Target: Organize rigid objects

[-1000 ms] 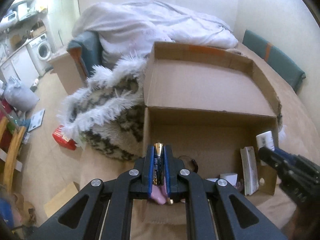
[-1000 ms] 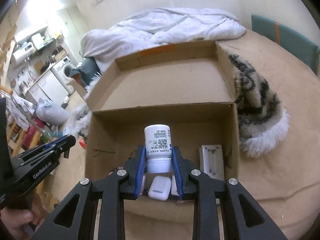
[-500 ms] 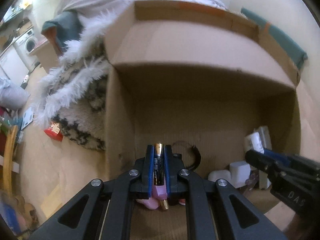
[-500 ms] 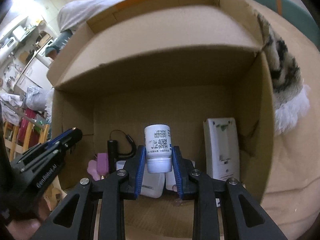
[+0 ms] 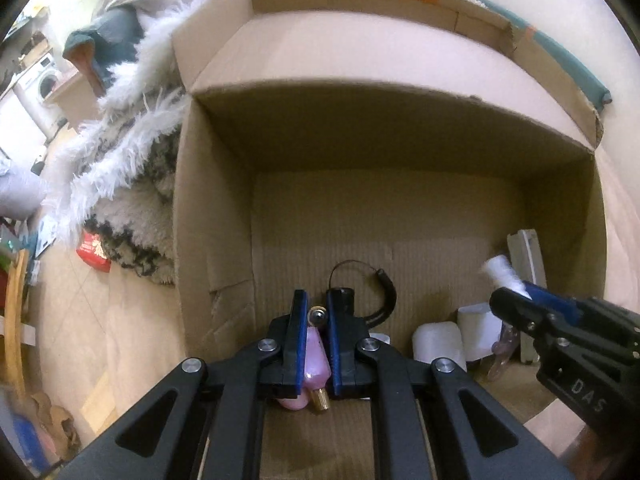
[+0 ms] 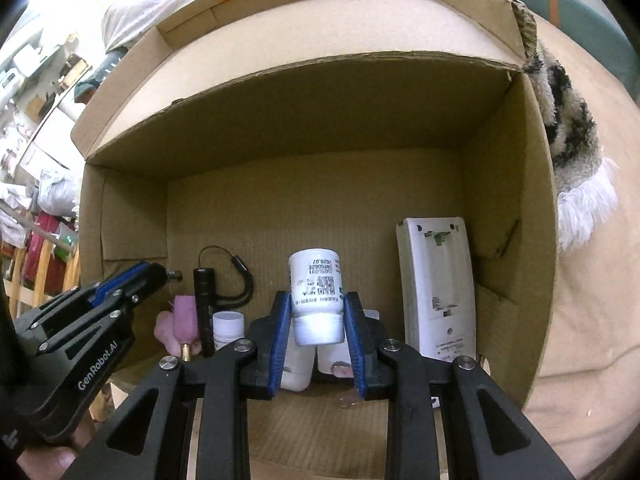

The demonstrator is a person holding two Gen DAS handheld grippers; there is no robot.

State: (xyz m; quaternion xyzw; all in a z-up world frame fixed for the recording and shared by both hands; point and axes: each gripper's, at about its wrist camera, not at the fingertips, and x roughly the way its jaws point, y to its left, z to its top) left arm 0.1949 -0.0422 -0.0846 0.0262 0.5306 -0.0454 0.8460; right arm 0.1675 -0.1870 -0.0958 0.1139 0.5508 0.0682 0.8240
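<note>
An open cardboard box (image 5: 216, 220) fills both views. My left gripper (image 5: 318, 300) is shut on a battery (image 5: 318, 315), seen end-on, low over the box's left side and just above a pink object (image 5: 316, 364) and a black flashlight (image 5: 344, 294). My right gripper (image 6: 317, 296) is shut on a white bottle (image 6: 316, 276) by its cap end, low inside the box (image 6: 320, 132) over white cases (image 6: 296, 368). The right wrist view also shows the left gripper (image 6: 164, 274) at the left, near the pink object (image 6: 184, 316) and the flashlight (image 6: 204, 300).
A long white device (image 6: 436, 288) lies along the box's right wall, and a small white jar (image 6: 228, 326) stands beside the flashlight. A furry white-and-black throw (image 5: 120, 168) presses against the box's left side. A red packet (image 5: 94, 250) lies on the floor.
Both grippers have sunk from above the box rim down into it and tipped further down. The battery and the white bottle stay gripped.
</note>
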